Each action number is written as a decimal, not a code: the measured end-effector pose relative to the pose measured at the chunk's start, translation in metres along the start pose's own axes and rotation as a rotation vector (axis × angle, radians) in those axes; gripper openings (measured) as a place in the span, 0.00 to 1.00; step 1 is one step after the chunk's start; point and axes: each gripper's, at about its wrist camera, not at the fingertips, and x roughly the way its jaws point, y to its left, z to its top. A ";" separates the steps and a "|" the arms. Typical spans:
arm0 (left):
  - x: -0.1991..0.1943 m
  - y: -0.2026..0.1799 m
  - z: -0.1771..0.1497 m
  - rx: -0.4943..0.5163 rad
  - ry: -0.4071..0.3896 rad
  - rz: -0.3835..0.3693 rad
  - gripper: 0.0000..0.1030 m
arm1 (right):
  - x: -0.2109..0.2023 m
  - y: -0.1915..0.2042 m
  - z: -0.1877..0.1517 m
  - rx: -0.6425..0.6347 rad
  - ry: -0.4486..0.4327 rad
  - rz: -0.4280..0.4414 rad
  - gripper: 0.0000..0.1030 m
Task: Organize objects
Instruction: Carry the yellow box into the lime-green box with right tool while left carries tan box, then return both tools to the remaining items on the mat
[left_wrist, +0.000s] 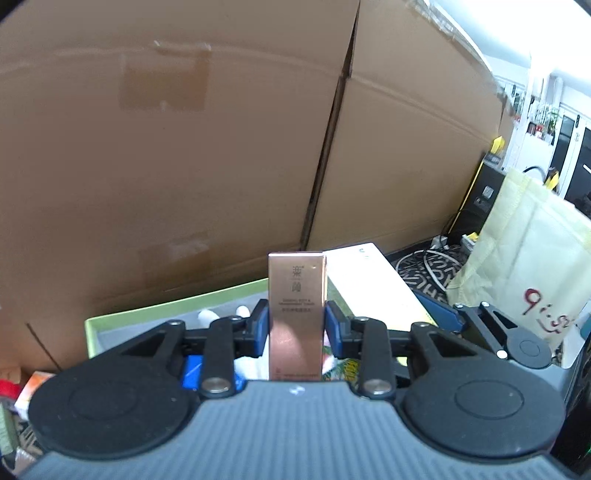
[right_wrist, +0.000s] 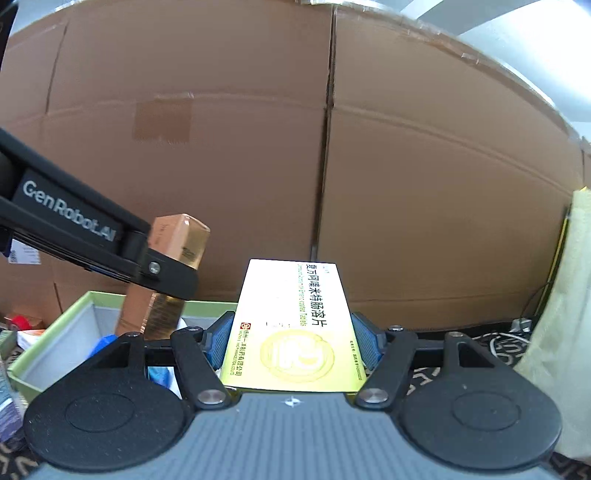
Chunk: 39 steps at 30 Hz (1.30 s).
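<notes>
Large cardboard boxes (right_wrist: 258, 147) are standing like a wall behind everything, and in front of them a green tray (right_wrist: 55, 332) with a grey inside is lying low; I am using this tray as the landmark. The left gripper (left_wrist: 297, 325) is holding a tall copper box (left_wrist: 297, 317) upright, its blue pads pressing on both narrow sides, and the box is hanging above the tray, near the tray's right part. The right gripper (right_wrist: 293, 345) is clamping a yellow medicine box (right_wrist: 295, 321) by its two long edges, with the printed face looking up; this box is staying just to the right of the tray and a little in front of its back wall. In the left wrist view the two boxes are appearing almost side by side, but I cannot tell if they are touching. Inside the tray some things are already lying, something blue (right_wrist: 105, 341) and something white (left_wrist: 207, 315), but they are too hidden to name. To the right of the tray a pale bag (left_wrist: 524, 251) is standing, and cables are lying near it. My judgement is that the organizing is partly done: some things are sitting in the tray, while both held boxes are not yet placed, and more small packs at the left of the tray are possibly waiting too.
</notes>
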 end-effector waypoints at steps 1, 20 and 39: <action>0.006 0.000 -0.001 0.012 -0.014 0.006 0.40 | 0.003 0.000 -0.004 -0.002 0.008 0.011 0.69; -0.066 0.018 -0.047 -0.032 -0.130 0.068 1.00 | -0.073 0.012 -0.017 0.026 -0.038 0.020 0.96; -0.217 0.082 -0.175 -0.114 -0.164 0.199 1.00 | -0.164 0.135 -0.044 -0.034 0.019 0.363 0.98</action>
